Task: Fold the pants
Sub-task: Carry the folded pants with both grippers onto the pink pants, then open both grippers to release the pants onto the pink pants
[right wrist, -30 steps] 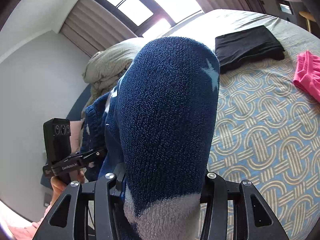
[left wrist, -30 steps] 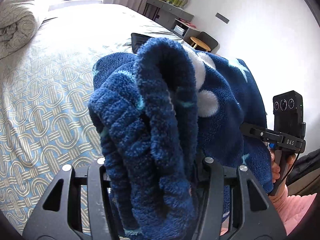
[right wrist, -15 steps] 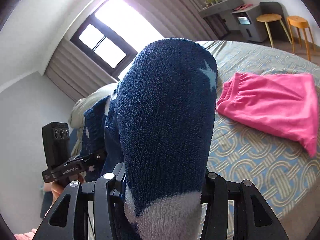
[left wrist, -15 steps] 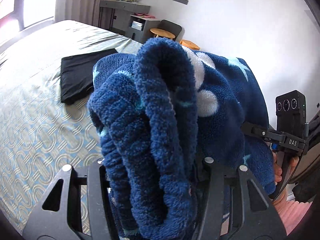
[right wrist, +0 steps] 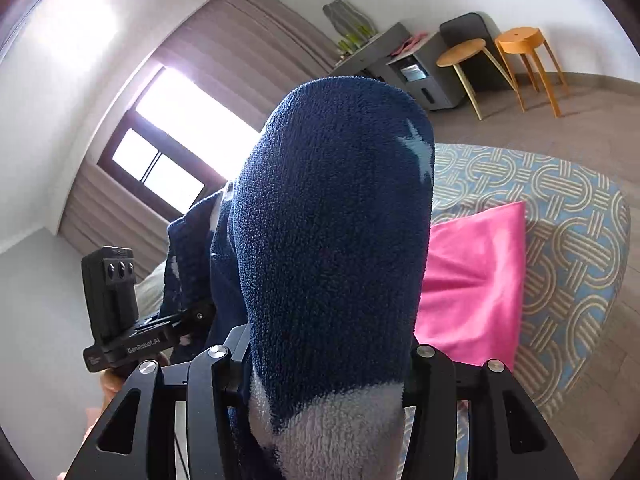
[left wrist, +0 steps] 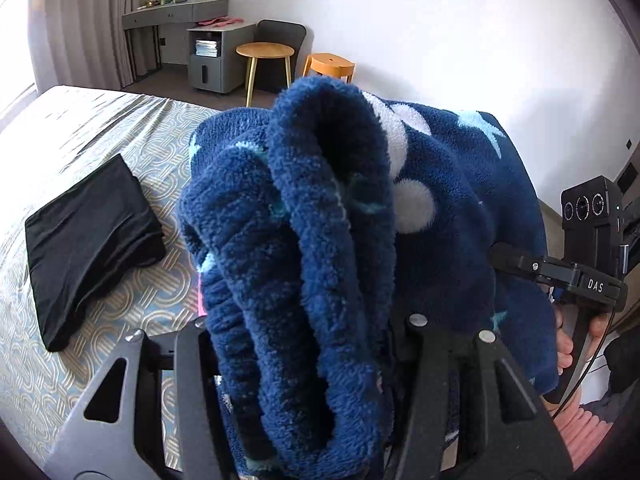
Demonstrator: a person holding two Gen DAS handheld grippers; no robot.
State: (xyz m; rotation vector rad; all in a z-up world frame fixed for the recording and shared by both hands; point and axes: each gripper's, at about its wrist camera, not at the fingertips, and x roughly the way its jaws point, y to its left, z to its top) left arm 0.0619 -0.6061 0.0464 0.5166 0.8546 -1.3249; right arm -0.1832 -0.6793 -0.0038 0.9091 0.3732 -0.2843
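Observation:
The navy fleece pants [left wrist: 320, 240], dotted with white spots and pale stars, hang bunched in the air above the bed. My left gripper [left wrist: 304, 360] is shut on a thick roll of their ribbed waistband, which hides the fingertips. In the right wrist view my right gripper [right wrist: 328, 364] is shut on another fold of the pants [right wrist: 336, 232], navy with a white patch near the jaws. Each view shows the other hand-held gripper beside the cloth: the right one [left wrist: 592, 276] at the right edge, the left one [right wrist: 116, 320] at the left edge.
The patterned bed cover [left wrist: 100, 128] lies below. A folded black garment [left wrist: 88, 240] rests on it at left, a pink garment [right wrist: 472, 280] near the bed's corner. Past the bed stand two wooden stools [left wrist: 266, 50] [left wrist: 330, 66], a grey cabinet [left wrist: 206, 62] and a desk.
Both grippers have swept sideways over the bed with the pants held the same way. The pillow and window slid out of view; the stools, black garment and bed corner came in.

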